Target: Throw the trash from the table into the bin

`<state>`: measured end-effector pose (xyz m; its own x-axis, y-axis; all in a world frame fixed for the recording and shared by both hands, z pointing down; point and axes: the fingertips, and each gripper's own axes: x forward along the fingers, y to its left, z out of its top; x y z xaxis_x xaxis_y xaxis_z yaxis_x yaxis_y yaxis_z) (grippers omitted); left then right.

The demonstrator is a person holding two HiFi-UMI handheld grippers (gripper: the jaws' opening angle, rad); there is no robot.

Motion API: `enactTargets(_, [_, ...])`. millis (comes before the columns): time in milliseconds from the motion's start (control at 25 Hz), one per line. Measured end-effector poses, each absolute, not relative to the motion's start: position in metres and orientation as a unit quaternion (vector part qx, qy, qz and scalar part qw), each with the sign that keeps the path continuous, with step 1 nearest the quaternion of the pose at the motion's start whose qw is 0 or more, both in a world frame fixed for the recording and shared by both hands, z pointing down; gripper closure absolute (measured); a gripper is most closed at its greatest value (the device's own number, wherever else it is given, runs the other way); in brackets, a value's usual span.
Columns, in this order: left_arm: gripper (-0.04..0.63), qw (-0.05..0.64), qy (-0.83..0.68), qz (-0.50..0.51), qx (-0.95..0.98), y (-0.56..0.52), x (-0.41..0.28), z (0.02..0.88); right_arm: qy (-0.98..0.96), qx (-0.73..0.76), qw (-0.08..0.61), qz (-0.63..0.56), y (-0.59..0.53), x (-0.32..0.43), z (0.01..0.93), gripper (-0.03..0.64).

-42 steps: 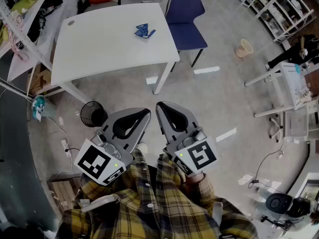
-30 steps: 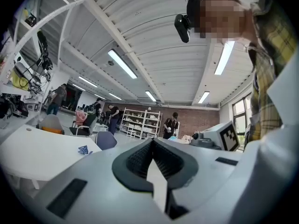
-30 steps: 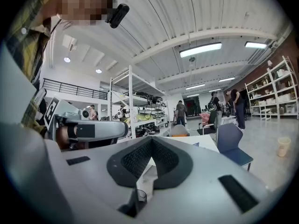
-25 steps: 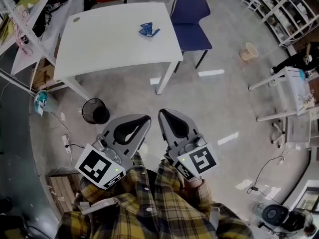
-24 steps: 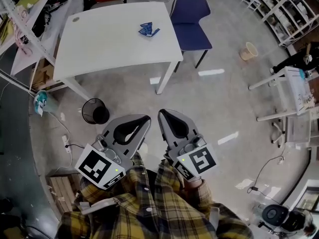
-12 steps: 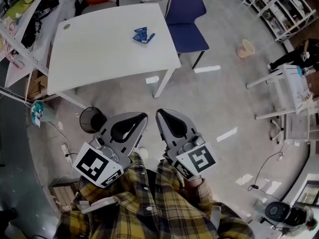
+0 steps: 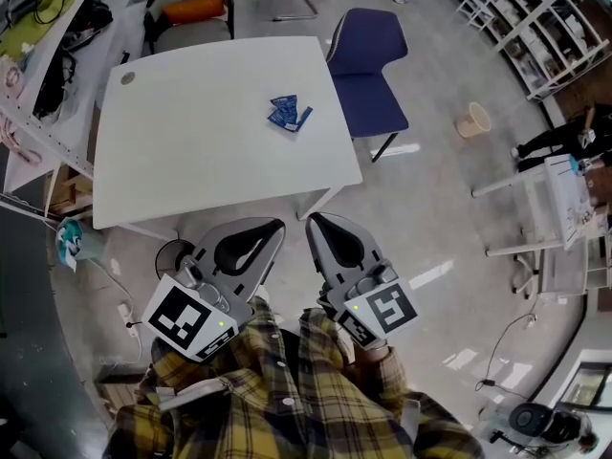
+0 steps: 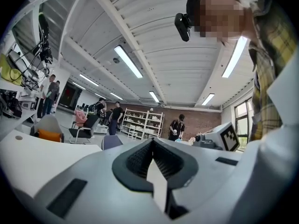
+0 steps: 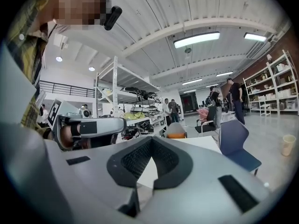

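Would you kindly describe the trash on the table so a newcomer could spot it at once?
Start at the large white table with the dark blue chair at its right side. On the tabletop, toward the chair, lies a small crumpled blue wrapper. It is the only coloured thing there; its sole neighbour is a small grey disc at the far left corner.

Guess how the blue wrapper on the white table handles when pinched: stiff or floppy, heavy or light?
The blue wrapper looks crumpled and flat, so probably thin, floppy film. It is tiny against the table, so likely very light. The white top looks smooth, so a push may just slide it.
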<state>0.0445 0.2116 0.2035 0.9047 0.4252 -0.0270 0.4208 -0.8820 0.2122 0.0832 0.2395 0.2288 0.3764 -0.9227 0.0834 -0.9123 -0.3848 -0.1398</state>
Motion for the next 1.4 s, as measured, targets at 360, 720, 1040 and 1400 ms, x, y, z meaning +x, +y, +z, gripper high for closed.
enactTargets(360, [0.588,0.126,0.244,0.028,0.961,0.166,0.093,0.22,0.52,-0.847,0.019,-0.104,0.203,0.13,0.248,0.618])
enactTargets(720, [0.586,0.139,0.232,0.034,0.962,0.139,0.131,0.23,0.522,-0.844,0.013,-0.122,0.178,0.172,0.256,0.618])
enactTargets(1040, [0.588,0.136,0.201,0.028,0.97,0.124,0.194,0.232,0.544,-0.829,0.004,-0.13,0.162,0.236,0.266,0.618])
enactTargets(1400, [0.588,0.118,0.129,0.039,0.984,0.121,0.283,0.224,0.595,-0.794,0.01,-0.122,0.158,0.334,0.25,0.618])
